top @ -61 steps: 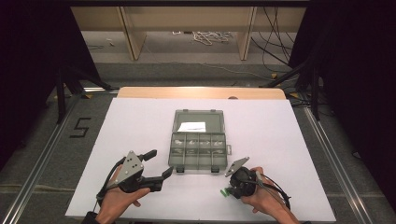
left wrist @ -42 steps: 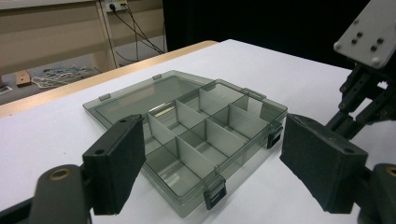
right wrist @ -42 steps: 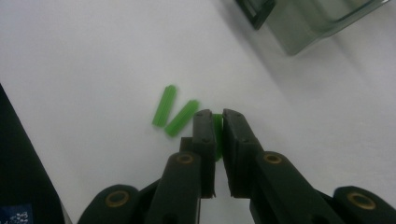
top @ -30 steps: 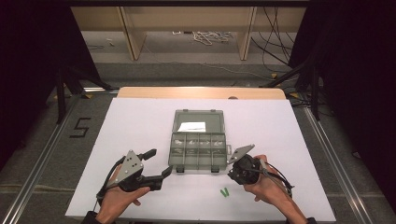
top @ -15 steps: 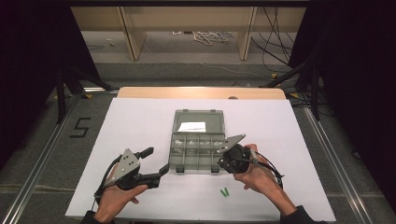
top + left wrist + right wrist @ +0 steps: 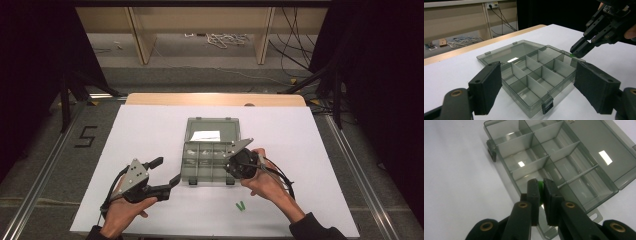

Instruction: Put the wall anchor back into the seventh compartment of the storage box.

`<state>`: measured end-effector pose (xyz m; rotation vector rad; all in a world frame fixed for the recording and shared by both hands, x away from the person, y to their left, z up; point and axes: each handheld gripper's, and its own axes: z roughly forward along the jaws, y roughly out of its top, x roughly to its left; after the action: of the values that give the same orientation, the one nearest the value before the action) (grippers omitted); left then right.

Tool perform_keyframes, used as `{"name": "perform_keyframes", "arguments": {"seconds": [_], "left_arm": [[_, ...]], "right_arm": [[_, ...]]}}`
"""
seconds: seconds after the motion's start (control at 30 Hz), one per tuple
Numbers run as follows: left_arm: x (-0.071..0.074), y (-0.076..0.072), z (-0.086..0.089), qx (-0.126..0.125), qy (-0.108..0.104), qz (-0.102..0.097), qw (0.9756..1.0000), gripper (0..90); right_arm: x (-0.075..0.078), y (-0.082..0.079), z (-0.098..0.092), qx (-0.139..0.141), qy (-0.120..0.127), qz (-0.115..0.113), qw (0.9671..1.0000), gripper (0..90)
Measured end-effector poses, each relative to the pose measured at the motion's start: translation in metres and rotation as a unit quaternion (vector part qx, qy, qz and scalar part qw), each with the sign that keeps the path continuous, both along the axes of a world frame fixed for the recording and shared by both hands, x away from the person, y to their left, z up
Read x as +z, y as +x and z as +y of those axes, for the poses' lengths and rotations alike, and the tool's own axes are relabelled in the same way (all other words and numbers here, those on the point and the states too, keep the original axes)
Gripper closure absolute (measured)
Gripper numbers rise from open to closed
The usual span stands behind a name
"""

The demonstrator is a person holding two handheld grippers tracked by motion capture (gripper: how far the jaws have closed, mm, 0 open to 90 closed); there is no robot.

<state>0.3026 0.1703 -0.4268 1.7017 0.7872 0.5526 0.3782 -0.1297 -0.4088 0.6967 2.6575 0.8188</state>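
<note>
At six o'clock on the white worktop lie loose green pieces. At eight o'clock the left tongs gape, holding nothing. At centre, the right tongs pinch a green piece over the open compartment box, right edge.

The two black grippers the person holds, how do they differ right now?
The left gripper has its jaws spread wide with nothing between them; the right gripper is pinched shut on a small green piece. The left gripper rests low on the white table in front of the compartment box, while the right gripper hangs over the box's right end. Both are black, hand-held and aimed at the box.
</note>
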Motion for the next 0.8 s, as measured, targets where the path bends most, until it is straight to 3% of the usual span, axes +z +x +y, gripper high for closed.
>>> {"name": "perform_keyframes", "arguments": {"seconds": [0.37,0.5,0.8], "left_arm": [[0.0,-0.001,-0.001,0.001,-0.006,0.002,1.0,21.4],[0.0,-0.001,-0.001,-0.002,0.001,-0.003,1.0,21.4],[0.001,-0.002,-0.001,-0.004,-0.006,-0.002,1.0,21.5]], "right_arm": [[-0.005,0.011,0.011,0.003,-0.003,-0.006,1.0,84.3],[-0.009,0.015,0.016,0.002,-0.005,-0.001,1.0,84.2],[-0.021,0.019,0.023,0.004,-0.015,0.013,0.9998,82.6]]}}
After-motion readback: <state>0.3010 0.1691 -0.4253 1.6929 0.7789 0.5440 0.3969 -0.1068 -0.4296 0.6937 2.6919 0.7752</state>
